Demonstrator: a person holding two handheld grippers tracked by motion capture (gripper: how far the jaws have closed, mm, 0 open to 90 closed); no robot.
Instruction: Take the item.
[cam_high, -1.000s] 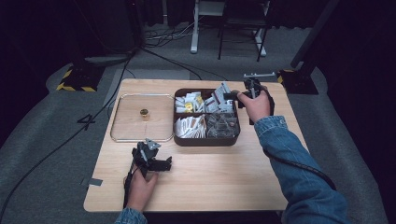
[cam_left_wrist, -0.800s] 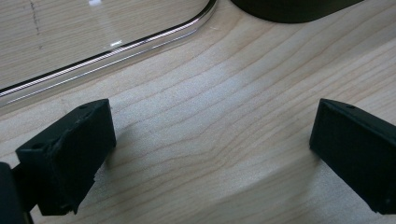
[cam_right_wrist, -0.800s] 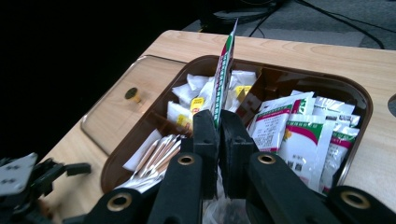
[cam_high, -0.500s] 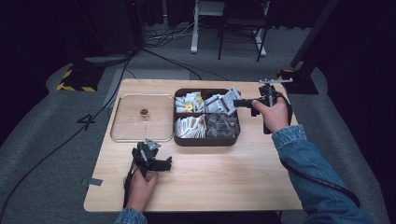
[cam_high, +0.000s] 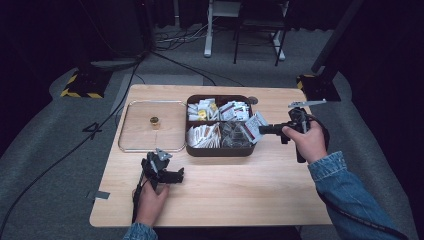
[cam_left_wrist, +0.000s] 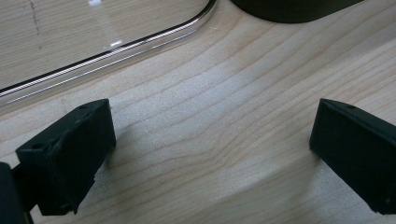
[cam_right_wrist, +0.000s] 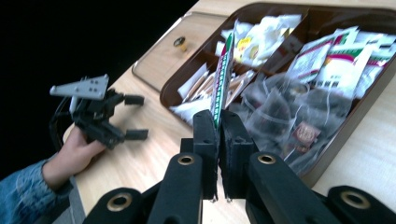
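- High view: a wooden table (cam_high: 225, 190) carries a dark brown divided tray (cam_high: 220, 150) near its middle. The tray's compartments hold paper sachets and tea bags: white and yellow packets at far left, red-and-white packets at far right, tan sachets at near left, clear-wrapped dark tea bags at near right.
- Left of the tray lies a clear lid (cam_high: 150, 126) with a small brass knob (cam_high: 154, 120), flat on the table.
- The right tool (cam_high: 263, 130) is held just over the tray's right edge, clamped on a white packet (cam_high: 255, 126).
- The left tool (cam_high: 176, 176) rests on the table near the lid's near-right corner, its jaws apart.
- Left gripper view: both black jaws stand wide apart over bare table wood; the lid's rounded rim (cam_left_wrist: 140, 44) curves across the far left, and the tray's dark wall (cam_left_wrist: 289, 7) sits at the far edge.
- Right gripper view: the jaws are pressed on the edge-on packet (cam_right_wrist: 222, 77), which shows a green and red stripe. Beyond it lie the tray's compartments (cam_right_wrist: 299, 93), and farther left the other hand (cam_right_wrist: 74, 149) with its open tool (cam_right_wrist: 135, 116).
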